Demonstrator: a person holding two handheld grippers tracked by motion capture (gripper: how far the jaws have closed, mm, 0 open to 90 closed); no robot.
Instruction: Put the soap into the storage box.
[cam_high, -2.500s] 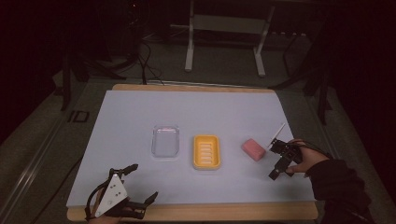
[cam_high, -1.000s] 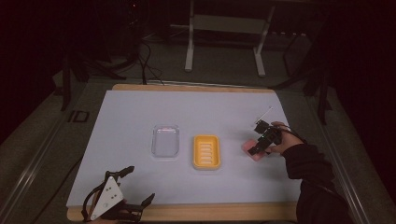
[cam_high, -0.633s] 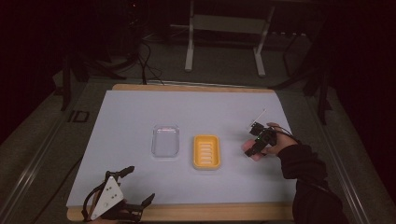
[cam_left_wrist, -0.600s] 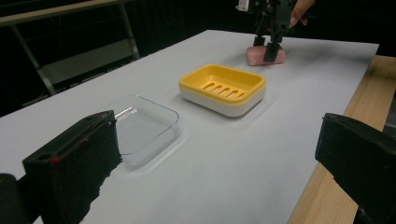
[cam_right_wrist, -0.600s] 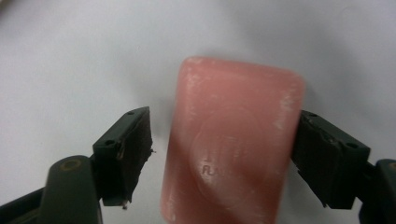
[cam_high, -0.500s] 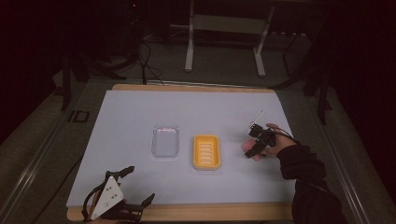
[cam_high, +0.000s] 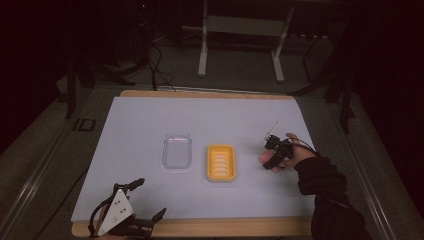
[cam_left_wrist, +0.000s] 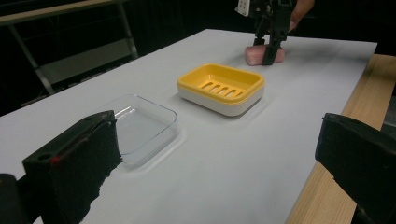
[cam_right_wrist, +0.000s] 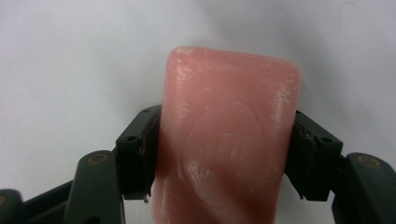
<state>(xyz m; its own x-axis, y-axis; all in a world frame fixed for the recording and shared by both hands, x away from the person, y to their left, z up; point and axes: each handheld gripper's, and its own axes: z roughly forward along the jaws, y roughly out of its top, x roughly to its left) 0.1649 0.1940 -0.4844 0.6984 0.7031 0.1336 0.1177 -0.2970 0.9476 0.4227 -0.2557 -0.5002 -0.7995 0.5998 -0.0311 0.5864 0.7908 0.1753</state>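
A pink bar of soap (cam_right_wrist: 229, 135) lies on the white table cover, right of the yellow soap dish (cam_high: 221, 162). My right gripper (cam_high: 270, 159) points down over the soap (cam_left_wrist: 256, 53); its jaws have just been closing, and both pads now press on the bar's long sides. A clear plastic lid (cam_high: 177, 150) lies left of the dish (cam_left_wrist: 220, 87). My left gripper (cam_high: 136, 207) rests at the table's near left corner, jaws wide apart with nothing between them; the lid (cam_left_wrist: 135, 126) sits just ahead of it.
The white cover (cam_high: 150, 120) spreads over a wooden table whose edge (cam_high: 225, 227) shows at the front. A metal stand (cam_high: 240, 35) and cables sit on the dark floor beyond the far edge.
The right hand has moved left from the table's right side onto the soap and drifted slightly further left. Its jaws came in around the bar. The left gripper stayed put.
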